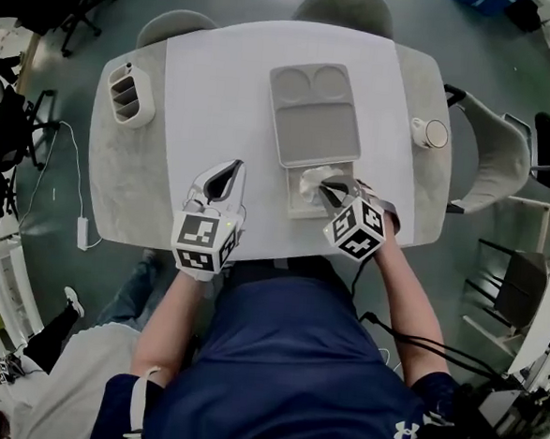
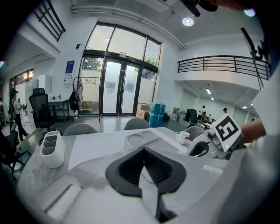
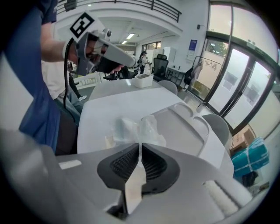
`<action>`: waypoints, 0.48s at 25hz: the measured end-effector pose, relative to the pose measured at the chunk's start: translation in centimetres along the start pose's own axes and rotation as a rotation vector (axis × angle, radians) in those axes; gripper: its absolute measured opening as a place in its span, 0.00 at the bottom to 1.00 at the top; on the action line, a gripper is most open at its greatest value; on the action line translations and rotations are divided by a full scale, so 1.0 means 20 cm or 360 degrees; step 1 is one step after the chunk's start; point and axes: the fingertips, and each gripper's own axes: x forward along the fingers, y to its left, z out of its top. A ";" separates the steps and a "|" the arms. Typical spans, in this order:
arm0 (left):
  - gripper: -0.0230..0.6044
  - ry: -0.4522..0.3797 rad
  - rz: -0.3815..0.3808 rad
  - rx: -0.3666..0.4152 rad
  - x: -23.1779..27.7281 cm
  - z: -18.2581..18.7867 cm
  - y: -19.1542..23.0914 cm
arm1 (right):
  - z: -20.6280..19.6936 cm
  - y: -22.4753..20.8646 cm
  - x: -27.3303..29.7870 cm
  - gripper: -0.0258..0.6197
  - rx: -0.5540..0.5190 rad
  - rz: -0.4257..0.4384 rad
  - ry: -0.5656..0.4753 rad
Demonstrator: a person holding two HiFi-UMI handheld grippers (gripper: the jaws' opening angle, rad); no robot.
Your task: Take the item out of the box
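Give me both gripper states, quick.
Left gripper: closed, empty.
Right gripper: closed on the plastic bag.

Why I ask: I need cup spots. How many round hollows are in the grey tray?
2, side by side at the grey tray's far end: left hollow, right hollow. None seems hidden.

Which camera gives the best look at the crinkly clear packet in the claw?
The right gripper view: the clear packet sits close and central, pinched in the right claw. The head view shows it small, over the box, partly covered by that claw. The left gripper view doesn't show it.
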 end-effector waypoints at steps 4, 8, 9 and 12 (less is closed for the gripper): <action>0.04 -0.0008 -0.0043 0.0036 0.01 0.03 -0.05 | 0.00 -0.10 -0.15 0.07 0.0157 -0.0117 -0.0093; 0.04 -0.0009 -0.0086 0.0067 0.04 0.05 -0.09 | -0.06 -0.21 -0.28 0.07 0.0308 -0.0254 -0.0143; 0.04 -0.0008 -0.0097 0.0073 0.05 0.05 -0.11 | -0.08 -0.24 -0.30 0.07 0.0343 -0.0285 -0.0148; 0.04 -0.0001 -0.0123 0.0084 0.06 0.06 -0.15 | -0.17 -0.30 -0.38 0.07 0.0473 -0.0361 -0.0150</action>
